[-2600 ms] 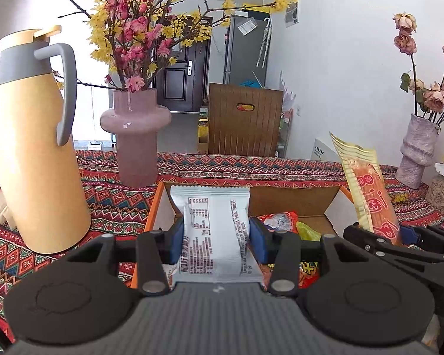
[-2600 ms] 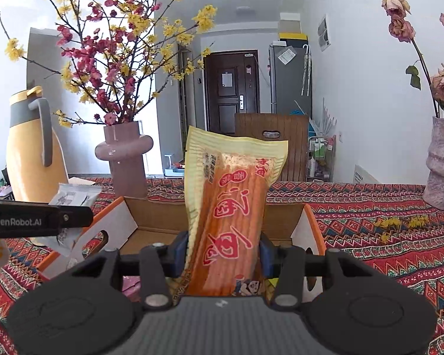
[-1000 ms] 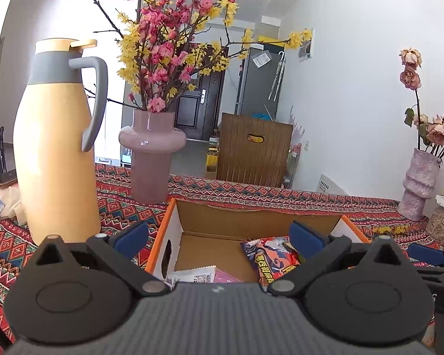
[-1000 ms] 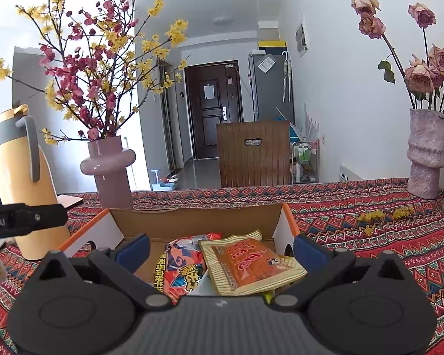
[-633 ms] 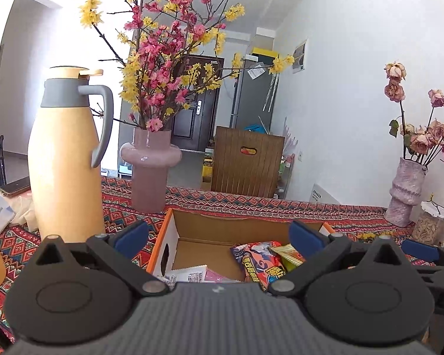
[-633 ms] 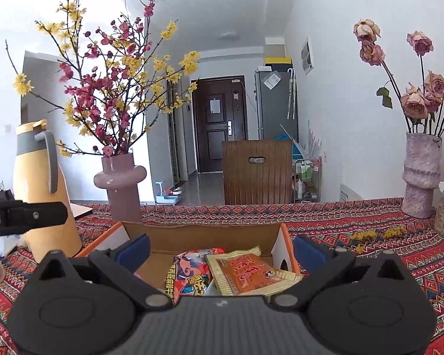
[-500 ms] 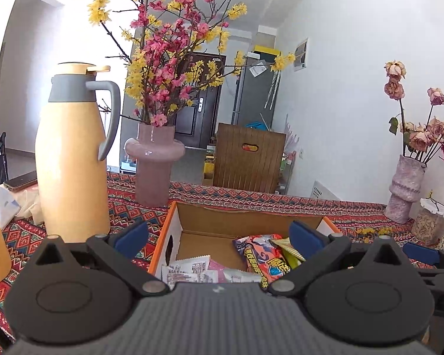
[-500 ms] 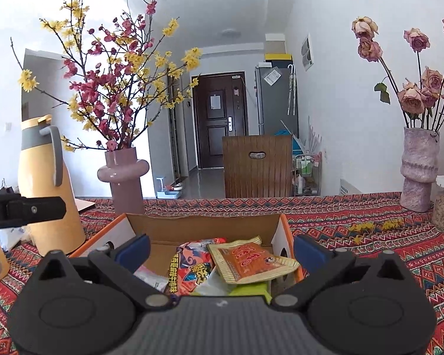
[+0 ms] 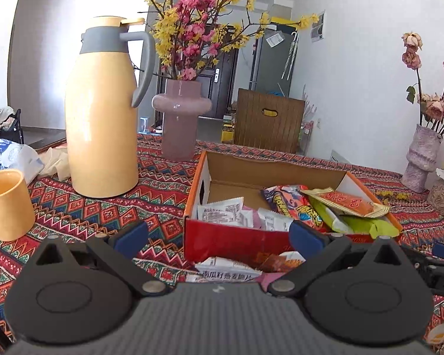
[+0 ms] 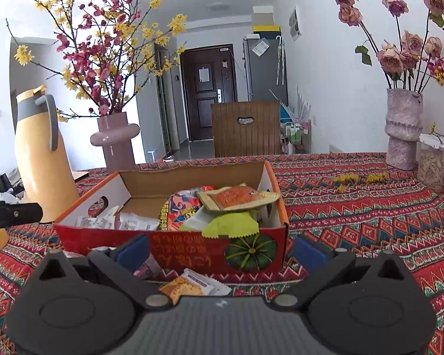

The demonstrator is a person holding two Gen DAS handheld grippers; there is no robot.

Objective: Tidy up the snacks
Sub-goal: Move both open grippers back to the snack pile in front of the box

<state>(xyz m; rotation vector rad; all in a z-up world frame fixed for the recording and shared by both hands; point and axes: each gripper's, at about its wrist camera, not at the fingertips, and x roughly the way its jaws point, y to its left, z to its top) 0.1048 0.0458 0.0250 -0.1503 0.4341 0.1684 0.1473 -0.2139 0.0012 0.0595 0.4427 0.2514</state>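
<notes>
Both black left tongs (image 9: pixel 219 236) and right tongs (image 10: pixel 220 250) are held wide open and empty before the red-and-orange cardboard box (image 10: pixel 192 248), in which mixed snack packets (image 10: pixel 236 198) are piled, on the patterned tabletop (image 10: pixel 369 222).

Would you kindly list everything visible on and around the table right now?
Snack box: one, red-orange cardboard, table centre.
Orange packet: one, atop the box's snack pile.
Loose packets: a few, white and orange, before the box.
Thermos jug: one, yellow with grey handle, left.
Mug: one, yellow, far left.
Blossom vase: one, mauve, behind the box.
Rose vase: one, mottled pink, right.
Tablecloth: one, red patterned.
Left gripper: open, empty.
Right gripper: open, empty.
</notes>
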